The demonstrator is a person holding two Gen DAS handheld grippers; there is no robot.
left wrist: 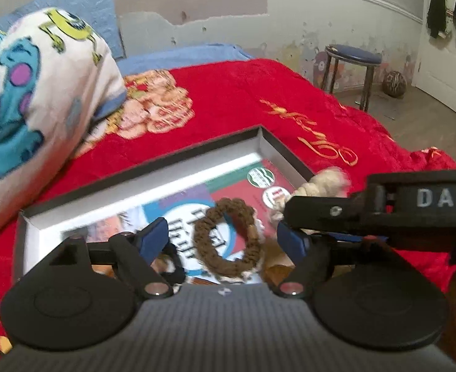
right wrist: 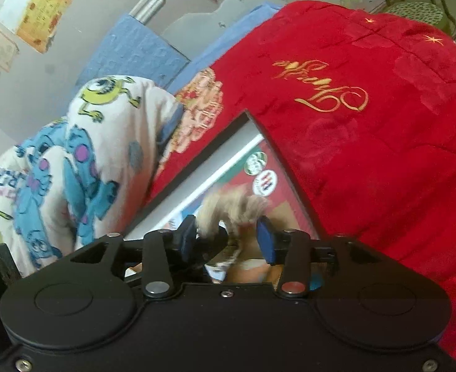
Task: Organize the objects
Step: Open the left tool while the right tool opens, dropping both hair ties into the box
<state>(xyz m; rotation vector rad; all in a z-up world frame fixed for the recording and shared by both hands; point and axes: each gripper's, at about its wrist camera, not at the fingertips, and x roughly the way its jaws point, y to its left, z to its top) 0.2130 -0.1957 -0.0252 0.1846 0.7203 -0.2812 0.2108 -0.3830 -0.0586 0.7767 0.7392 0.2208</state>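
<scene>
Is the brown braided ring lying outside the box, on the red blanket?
No, the brown braided ring lies inside the box, on its printed bottom.

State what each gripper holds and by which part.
Left gripper: open, holding nothing. Right gripper: beige fluffy item lies between its jaws; actual grip cannot be told.

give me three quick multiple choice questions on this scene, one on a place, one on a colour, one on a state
1. Where does the brown scrunchie lie?
A. on the stool
B. inside the box
C. on the floor

2. What colour is the blanket under the box?
A. red
B. green
C. black

3. How does the left gripper stand?
A. shut on the scrunchie
B. out of view
C. open over the scrunchie

Answers: 1 B, it rests on the box's printed bottom; 2 A, red cloth surrounds the box; 3 C, both pads stand apart from it.
</scene>
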